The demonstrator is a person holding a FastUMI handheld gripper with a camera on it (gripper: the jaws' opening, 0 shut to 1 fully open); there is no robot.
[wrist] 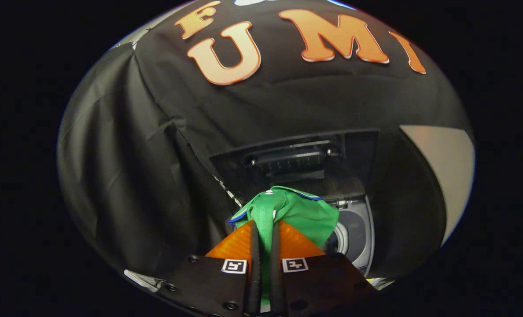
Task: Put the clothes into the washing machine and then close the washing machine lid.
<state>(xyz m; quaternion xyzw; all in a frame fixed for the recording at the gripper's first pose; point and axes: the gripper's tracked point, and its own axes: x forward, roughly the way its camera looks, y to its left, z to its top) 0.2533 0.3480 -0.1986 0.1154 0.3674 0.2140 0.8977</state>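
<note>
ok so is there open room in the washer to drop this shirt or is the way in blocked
The gripper is shut on the green garment, which hangs over the washing machine. The free patch is the drum opening beside the cloth, bordered by the grey rim. The raised lid stands behind, out of the way. It is crowded at the fingers.

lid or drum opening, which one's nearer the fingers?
The drum opening, just beyond the green garment clamped in the gripper; the raised lid stands farther back.

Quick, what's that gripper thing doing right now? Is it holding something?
Gripper: fingers shut on the green shirt, held above the open washing machine, whose lid stands up behind it.
</note>
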